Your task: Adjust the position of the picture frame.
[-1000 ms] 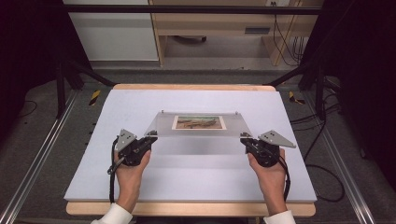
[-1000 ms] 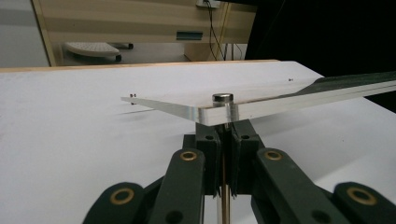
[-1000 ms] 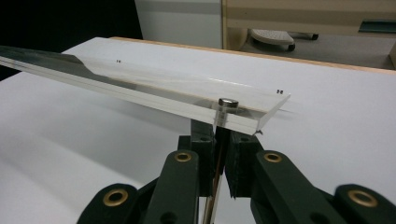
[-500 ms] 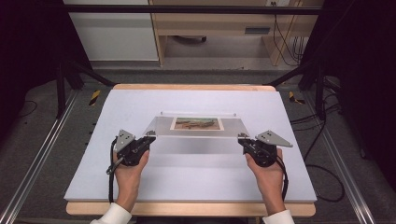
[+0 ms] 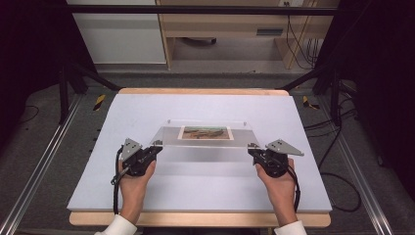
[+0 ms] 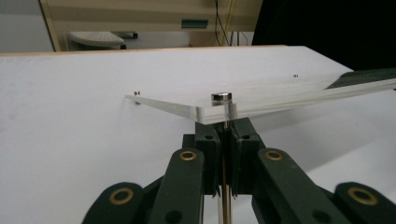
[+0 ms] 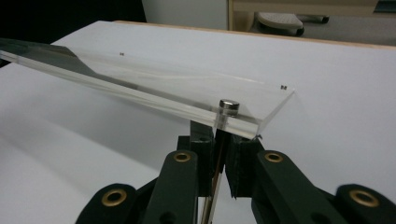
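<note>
While lifting clear acrylic frame off white worktop, keep both ends level & rise in step; avoid twist, avoid tilt that lets picture sheet slip. Left gripper: clamped tight on near-left corner standoff pin. Right gripper: likewise pinched shut on near-right corner pin. Frame held just above worktop centre, near edge raised, betw. both grippers.

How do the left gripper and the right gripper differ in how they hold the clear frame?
The left gripper clamps the near left corner of the clear frame; the right gripper clamps its near right corner. The left gripper's grey plate looks smaller and more tilted; the right gripper's lies flatter and points outward. Both are shut on a thin post under a round metal cap.
</note>
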Demonstrator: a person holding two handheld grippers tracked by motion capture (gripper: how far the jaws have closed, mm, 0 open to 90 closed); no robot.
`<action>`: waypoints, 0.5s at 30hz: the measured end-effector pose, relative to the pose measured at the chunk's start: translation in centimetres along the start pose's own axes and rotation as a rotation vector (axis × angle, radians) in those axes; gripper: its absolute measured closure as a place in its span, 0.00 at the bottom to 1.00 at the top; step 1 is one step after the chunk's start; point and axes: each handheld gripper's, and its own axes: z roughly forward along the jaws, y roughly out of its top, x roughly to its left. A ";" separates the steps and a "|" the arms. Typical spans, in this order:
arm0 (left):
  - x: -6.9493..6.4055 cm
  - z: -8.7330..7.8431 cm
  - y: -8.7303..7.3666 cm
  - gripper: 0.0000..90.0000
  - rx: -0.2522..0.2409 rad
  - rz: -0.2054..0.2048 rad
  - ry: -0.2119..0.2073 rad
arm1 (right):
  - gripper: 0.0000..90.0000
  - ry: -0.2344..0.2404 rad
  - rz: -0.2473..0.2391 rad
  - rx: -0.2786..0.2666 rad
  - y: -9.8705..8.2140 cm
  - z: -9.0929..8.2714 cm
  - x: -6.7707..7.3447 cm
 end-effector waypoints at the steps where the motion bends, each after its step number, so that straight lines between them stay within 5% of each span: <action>1: -0.1 -0.1 -0.2 0.93 0.007 0.002 -0.002 | 0.92 0.001 0.006 0.005 -0.2 0.0 0.0; 15: -0.4 -0.3 -2.7 0.93 0.145 0.038 -0.009 | 0.94 0.050 0.045 0.121 -3.1 0.2 -0.4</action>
